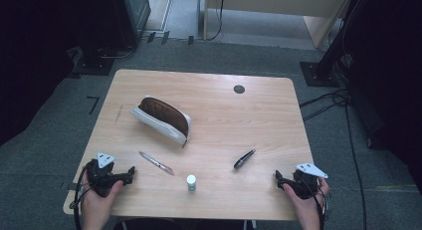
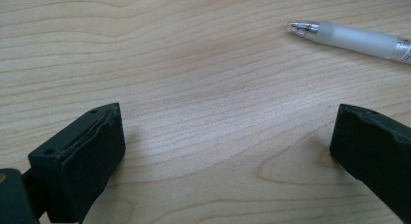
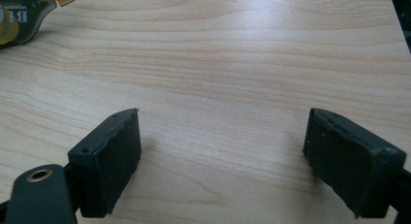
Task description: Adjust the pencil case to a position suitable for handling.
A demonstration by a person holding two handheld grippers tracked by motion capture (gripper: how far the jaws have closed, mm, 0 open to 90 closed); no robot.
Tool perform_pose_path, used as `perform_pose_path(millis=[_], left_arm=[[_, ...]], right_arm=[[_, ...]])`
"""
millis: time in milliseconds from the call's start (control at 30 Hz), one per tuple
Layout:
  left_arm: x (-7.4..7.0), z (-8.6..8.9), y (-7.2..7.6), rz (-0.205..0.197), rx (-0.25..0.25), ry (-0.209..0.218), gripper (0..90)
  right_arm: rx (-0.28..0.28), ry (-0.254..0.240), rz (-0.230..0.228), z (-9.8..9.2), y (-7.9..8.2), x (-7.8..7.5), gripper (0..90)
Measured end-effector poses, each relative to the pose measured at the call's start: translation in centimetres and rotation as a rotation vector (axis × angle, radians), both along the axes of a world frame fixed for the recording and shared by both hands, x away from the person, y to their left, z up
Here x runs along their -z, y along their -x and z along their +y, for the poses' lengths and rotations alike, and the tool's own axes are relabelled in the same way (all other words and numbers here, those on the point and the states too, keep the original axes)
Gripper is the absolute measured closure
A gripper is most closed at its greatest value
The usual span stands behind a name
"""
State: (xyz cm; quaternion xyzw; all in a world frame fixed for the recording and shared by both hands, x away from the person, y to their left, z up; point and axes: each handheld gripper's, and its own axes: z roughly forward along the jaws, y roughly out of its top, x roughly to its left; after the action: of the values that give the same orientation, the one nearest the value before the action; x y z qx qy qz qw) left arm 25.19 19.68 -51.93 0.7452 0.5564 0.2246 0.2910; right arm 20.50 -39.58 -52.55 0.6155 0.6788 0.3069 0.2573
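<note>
A white pencil case (image 1: 161,119) with a brown lining lies open on the wooden table (image 1: 239,120), left of centre. In front of it lie a clear pen (image 1: 156,163), a small white tube (image 1: 191,182) standing upright, and a dark marker (image 1: 244,159). My left gripper (image 1: 130,172) rests at the front left corner, open, with bare wood between its jaws; the pen's tip (image 2: 303,27) lies ahead of it. My right gripper (image 1: 278,178) rests at the front right, open and empty, with the marker's end (image 3: 24,15) at the top left of its view.
A dark round grommet (image 1: 239,89) sits in the tabletop near the far edge. Grey carpet surrounds the table, with black stands (image 1: 318,70) and cables (image 1: 333,98) at the right and dark equipment (image 1: 107,26) at the far left.
</note>
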Motion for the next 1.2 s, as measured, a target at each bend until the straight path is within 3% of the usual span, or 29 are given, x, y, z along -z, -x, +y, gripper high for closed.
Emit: perform_pose_path(millis=[133,200,333,367,400,500,567,600,800,933,1033,1200], left_arm=[[0.0,0.0,0.0,0.000,0.000,0.000,0.0],[0.0,0.0,0.0,0.000,0.000,0.000,0.0],[0.0,0.0,0.0,0.000,0.000,0.000,0.0],[0.0,0.0,0.0,0.000,0.000,0.000,0.0],[0.0,0.0,0.0,0.000,0.000,0.000,0.0],[0.0,0.0,0.0,0.000,0.000,0.000,0.0],[0.0,0.0,0.0,0.000,0.000,0.000,0.0],[0.0,0.0,0.0,0.000,0.000,0.000,0.0],[0.0,0.0,0.0,-0.001,-0.001,0.000,0.0],[0.0,0.0,0.0,0.000,0.000,0.000,0.0],[0.0,0.0,0.0,0.000,0.000,0.000,0.0],[0.0,0.0,0.0,0.000,0.000,0.000,0.0]], right_arm=[[0.010,-0.011,-0.001,-0.1,0.1,-0.2,14.3],[0.003,-0.030,-0.019,0.1,0.1,-1.0,14.9],[-0.025,-0.015,-0.045,1.2,-0.3,-3.3,15.1],[-0.025,-0.015,-0.045,1.2,-0.3,-3.3,15.1],[-0.042,0.000,-0.061,1.8,-0.7,-4.7,15.6],[-0.070,0.004,-0.089,2.9,-1.4,-6.7,16.2],[-0.079,0.008,-0.098,3.3,-1.6,-7.2,16.8],[-0.090,0.003,-0.115,4.2,-2.2,-8.3,17.9],[-0.133,-0.036,-0.146,6.5,-3.7,-10.6,21.4],[-0.169,-0.070,-0.158,7.7,-4.3,-11.5,23.8],[-0.197,-0.121,-0.163,8.7,-5.1,-12.3,27.3],[-0.235,-0.139,-0.182,10.8,-6.5,-13.7,33.2]])
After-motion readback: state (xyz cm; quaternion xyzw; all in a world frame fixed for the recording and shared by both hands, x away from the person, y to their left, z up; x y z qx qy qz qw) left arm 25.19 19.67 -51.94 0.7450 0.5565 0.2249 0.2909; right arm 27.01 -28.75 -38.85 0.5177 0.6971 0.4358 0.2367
